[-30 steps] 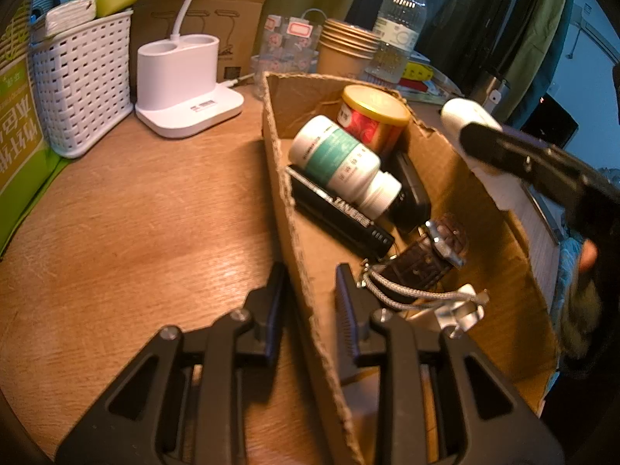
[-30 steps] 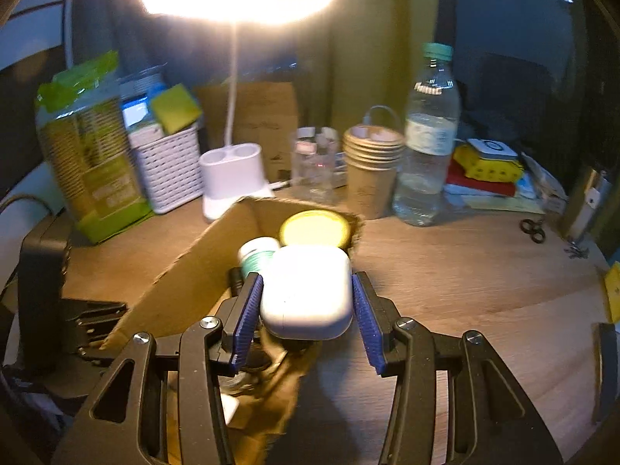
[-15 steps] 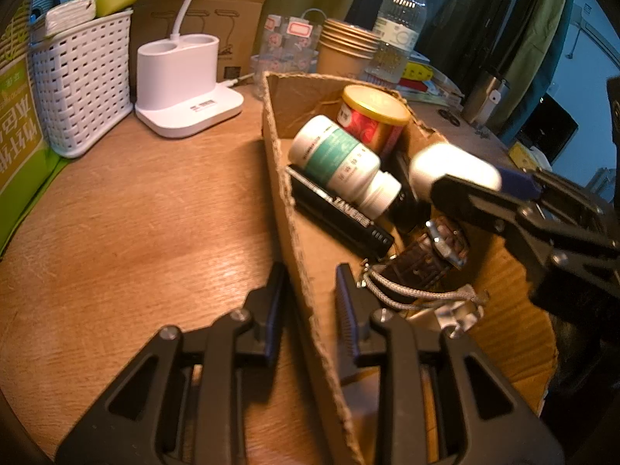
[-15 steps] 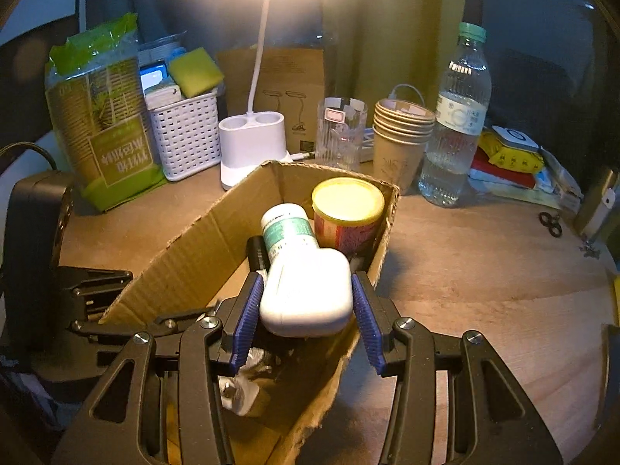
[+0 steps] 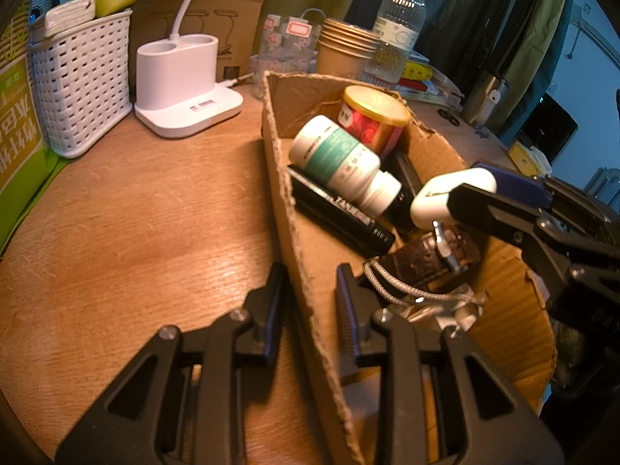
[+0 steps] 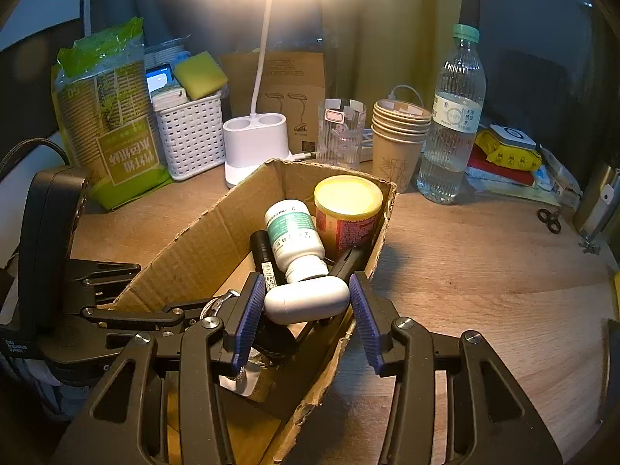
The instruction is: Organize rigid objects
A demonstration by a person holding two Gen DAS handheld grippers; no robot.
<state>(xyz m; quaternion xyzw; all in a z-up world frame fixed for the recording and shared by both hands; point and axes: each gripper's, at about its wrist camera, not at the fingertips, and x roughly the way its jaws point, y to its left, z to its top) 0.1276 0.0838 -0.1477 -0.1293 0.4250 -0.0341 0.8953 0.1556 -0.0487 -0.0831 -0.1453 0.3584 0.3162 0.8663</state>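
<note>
A cardboard box point(image 5: 279, 162) point(image 6: 201, 240) stands on the wooden desk. In it lie a white pill bottle point(image 5: 341, 162) point(image 6: 294, 232), a yellow-lidded red can point(image 5: 372, 120) point(image 6: 348, 209), a black flat device point(image 5: 341, 213), a brown strap point(image 5: 426, 263) and a cord. My left gripper point(image 5: 308, 298) straddles the box's near wall, its jaws close to the cardboard. My right gripper point(image 6: 308, 310) point(image 5: 465, 197) is low inside the box around a white earbud case point(image 6: 308, 300) point(image 5: 449, 197), with a small gap at the right pad.
At the back stand a white basket point(image 5: 77, 93), a white lamp base point(image 5: 186, 89), a glass point(image 6: 341, 131), stacked paper cups point(image 6: 399, 135), a water bottle point(image 6: 453, 124) and a green package point(image 6: 108, 124). Small scissors point(image 6: 550, 219) lie at the right.
My right gripper has come down from above the box into it, carrying the white case. Its jaws look slightly wider now. My left gripper has not moved.
</note>
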